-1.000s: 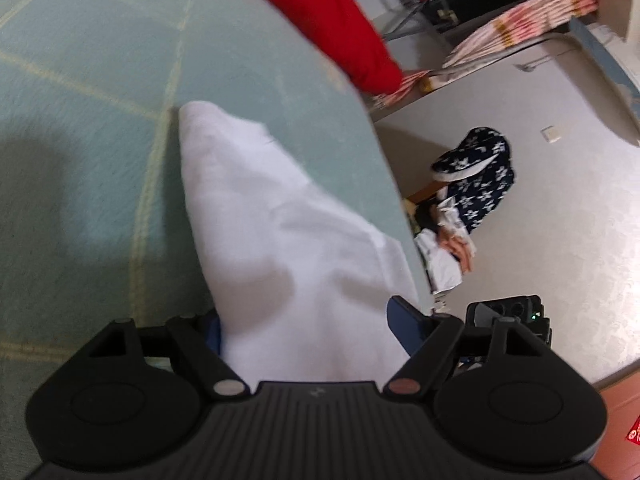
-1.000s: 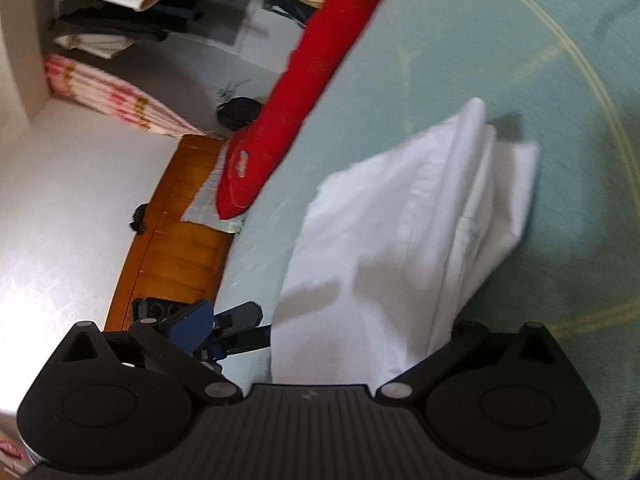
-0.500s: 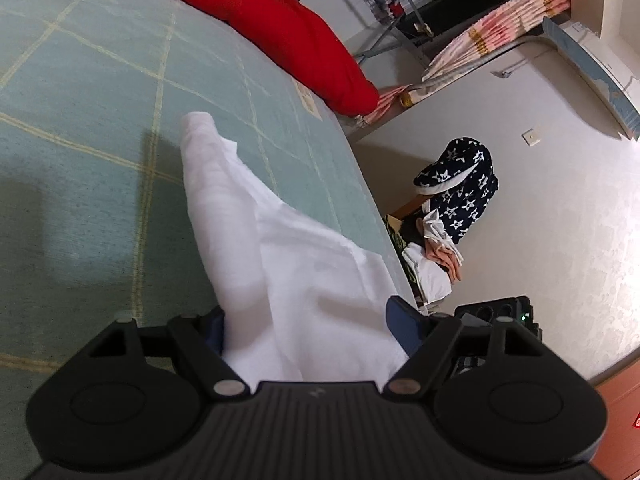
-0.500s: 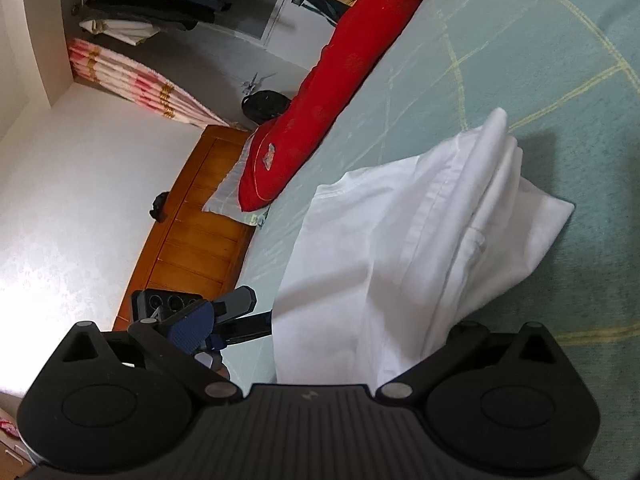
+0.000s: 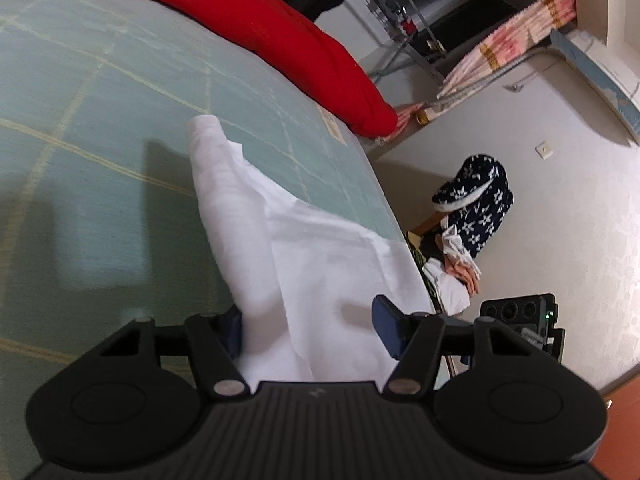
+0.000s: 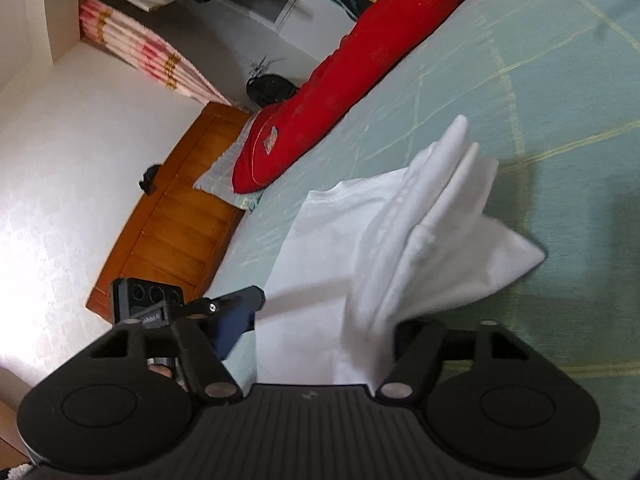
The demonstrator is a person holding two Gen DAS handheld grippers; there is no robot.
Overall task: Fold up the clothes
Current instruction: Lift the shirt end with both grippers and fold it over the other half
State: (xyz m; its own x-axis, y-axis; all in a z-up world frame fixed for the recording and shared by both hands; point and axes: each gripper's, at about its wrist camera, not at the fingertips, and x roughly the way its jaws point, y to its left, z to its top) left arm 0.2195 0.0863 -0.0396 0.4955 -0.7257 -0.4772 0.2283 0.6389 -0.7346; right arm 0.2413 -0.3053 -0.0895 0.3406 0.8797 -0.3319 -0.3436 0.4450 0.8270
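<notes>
I log colours only. Garment (image 5: pixel 312 264): plain white, no print, seen in both wrist views. Bed cover (image 5: pixel 100 92): pale green-teal with thin yellowish grid lines. Long pillow (image 5: pixel 280 36): solid red; I see a small patch near its end in the right view. Left gripper (image 5: pixel 308 328) and right gripper (image 6: pixel 320 332): black bodies, dark blue pads. Bundle by the wall (image 5: pixel 476 200): navy with white stars. Striped fabric (image 6: pixel 148 56): pink and white with gold bands. Wooden board (image 6: pixel 176 216): orange-brown. Walls: off-white.
</notes>
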